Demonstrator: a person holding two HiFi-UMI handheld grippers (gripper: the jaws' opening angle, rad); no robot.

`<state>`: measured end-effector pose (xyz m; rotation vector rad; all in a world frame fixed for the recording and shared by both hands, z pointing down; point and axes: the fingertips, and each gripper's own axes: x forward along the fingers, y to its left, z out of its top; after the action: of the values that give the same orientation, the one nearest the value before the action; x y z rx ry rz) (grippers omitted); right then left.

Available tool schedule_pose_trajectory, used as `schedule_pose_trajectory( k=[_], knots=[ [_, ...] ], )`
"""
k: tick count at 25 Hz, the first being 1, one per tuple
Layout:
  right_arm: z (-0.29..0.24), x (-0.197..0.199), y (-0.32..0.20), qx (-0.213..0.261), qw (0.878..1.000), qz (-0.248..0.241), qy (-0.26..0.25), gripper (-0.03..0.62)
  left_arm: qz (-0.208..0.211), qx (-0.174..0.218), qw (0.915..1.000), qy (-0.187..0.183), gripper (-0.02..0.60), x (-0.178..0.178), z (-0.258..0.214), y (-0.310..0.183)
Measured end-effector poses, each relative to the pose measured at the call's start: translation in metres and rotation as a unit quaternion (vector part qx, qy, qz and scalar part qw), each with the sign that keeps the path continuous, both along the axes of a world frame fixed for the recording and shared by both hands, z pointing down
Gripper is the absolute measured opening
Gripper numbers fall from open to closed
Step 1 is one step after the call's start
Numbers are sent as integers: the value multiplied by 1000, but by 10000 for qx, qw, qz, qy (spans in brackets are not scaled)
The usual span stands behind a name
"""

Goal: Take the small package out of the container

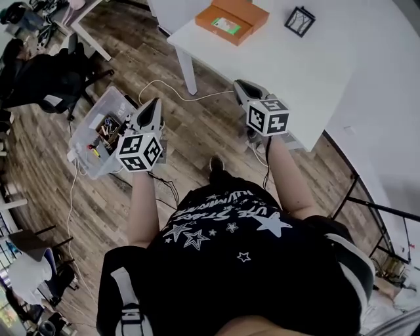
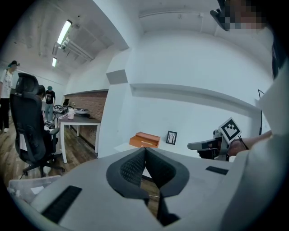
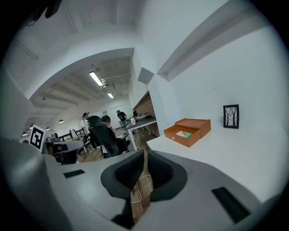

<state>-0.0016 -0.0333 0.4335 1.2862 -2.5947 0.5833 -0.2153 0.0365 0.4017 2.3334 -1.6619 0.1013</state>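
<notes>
An open orange box [image 1: 244, 14] sits on the white table [image 1: 308, 72], far from me, with a small green-labelled package [image 1: 226, 25] lying in its tray. Both grippers hang in the air in front of the table edge, above the wood floor. My left gripper [image 1: 153, 104] is shut with nothing between its pads, and my right gripper [image 1: 241, 86] is shut and empty too. In the right gripper view the box [image 3: 187, 131] and the package [image 3: 184, 134] lie ahead beyond the closed gripper [image 3: 145, 153]. The left gripper view shows the box [image 2: 144, 140] past the closed left gripper [image 2: 145, 151].
A small black picture frame [image 1: 300, 20] stands on the table behind the box. On the floor to my left are a clear plastic bin [image 1: 92, 141] of oddments, a white cable [image 1: 172, 90] and a black office chair [image 1: 49, 79]. People stand at desks in the background.
</notes>
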Motion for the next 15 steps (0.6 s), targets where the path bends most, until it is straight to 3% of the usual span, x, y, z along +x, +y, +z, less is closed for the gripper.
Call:
schedule_pose_trajectory(
  k=[8,15],
  knots=[
    [7,46,-81,1,10000,92,-3,57,295,-7,9995,-90,18,53,7,-87],
    [8,72,-111,11,10000,93,-15,57,381,-80,9991,-150,18,77,11,-118]
  ],
)
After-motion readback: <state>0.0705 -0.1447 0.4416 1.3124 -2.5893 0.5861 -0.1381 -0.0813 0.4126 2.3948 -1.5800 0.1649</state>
